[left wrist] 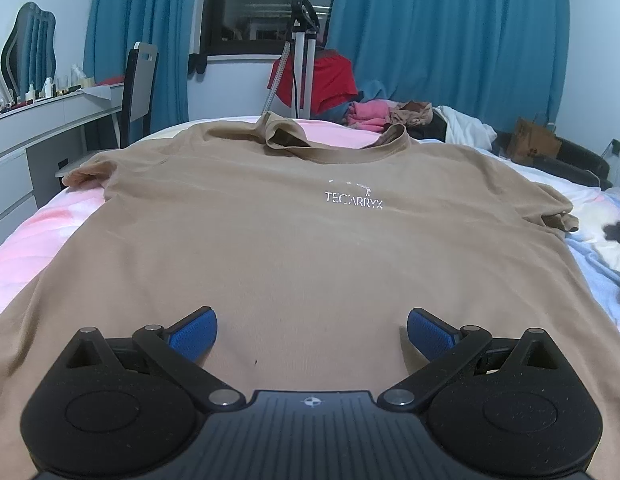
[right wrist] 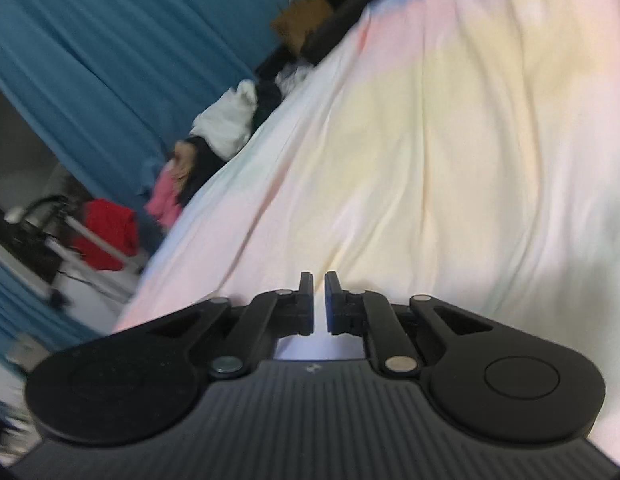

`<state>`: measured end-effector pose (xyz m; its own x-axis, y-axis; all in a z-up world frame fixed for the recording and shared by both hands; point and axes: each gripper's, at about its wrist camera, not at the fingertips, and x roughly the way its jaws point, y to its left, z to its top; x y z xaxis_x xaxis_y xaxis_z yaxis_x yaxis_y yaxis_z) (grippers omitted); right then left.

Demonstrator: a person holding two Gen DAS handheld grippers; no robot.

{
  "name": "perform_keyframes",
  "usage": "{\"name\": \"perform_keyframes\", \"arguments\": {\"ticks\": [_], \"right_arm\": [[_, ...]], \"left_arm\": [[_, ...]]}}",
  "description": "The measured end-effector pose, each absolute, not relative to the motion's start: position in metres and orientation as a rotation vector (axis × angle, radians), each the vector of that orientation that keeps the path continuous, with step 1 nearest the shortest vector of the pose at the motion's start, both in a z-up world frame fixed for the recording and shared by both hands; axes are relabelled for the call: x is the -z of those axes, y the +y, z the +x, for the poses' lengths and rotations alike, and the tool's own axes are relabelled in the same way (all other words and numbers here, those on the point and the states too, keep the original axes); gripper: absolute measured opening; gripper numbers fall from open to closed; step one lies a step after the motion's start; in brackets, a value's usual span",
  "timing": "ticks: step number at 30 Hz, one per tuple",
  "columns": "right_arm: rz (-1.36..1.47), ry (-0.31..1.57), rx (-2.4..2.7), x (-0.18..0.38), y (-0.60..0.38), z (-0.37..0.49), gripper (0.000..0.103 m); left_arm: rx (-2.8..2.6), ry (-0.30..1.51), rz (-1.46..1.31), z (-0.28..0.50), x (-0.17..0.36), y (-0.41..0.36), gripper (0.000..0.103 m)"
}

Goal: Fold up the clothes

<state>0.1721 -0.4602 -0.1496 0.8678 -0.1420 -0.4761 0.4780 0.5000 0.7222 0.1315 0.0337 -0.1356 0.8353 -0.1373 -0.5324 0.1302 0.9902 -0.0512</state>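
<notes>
On the bed sheet (left wrist: 38, 232), tan T-shirt (left wrist: 270, 248) lies flat, front up, collar far. Left gripper (left wrist: 311, 330) hovers above its hem, jaws spread, empty. Right gripper (right wrist: 318, 300) clenched on nothing, over bare sheet

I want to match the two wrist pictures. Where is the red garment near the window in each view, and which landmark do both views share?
Left wrist view: the red garment hangs at the top centre, behind a white stand, beyond the far edge of the bed.
Right wrist view: the red garment is at the left edge, halfway down, blurred and tilted.
Shared landmark: the blue curtains behind it; the pink clothes lie beside it.
</notes>
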Motion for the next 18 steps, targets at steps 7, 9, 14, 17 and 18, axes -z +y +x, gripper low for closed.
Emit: {"name": "perform_keyframes", "arguments": {"ticks": [7,9,14,17,18], "right_arm": [[0.981,0.444,0.081,0.142,-0.390,0.213,0.082],[0.919,0.497,0.029,0.142,-0.368,0.223,0.081],[0.617,0.535,0.137,0.142,-0.343,0.258,0.079],[0.652,0.515,0.222,0.151,-0.356,0.272,0.061],[0.671,0.508,0.251,0.155,-0.361,0.276,0.036]], "left_arm": [[0.146,0.569,-0.018,0.130,0.135,0.034,0.102],[0.147,0.574,-0.014,0.131,0.136,0.033,0.102],[0.147,0.579,-0.016,0.132,0.138,0.033,0.102],[0.147,0.578,-0.017,0.132,0.139,0.033,0.102],[0.147,0.580,-0.018,0.132,0.139,0.033,0.102]]}}
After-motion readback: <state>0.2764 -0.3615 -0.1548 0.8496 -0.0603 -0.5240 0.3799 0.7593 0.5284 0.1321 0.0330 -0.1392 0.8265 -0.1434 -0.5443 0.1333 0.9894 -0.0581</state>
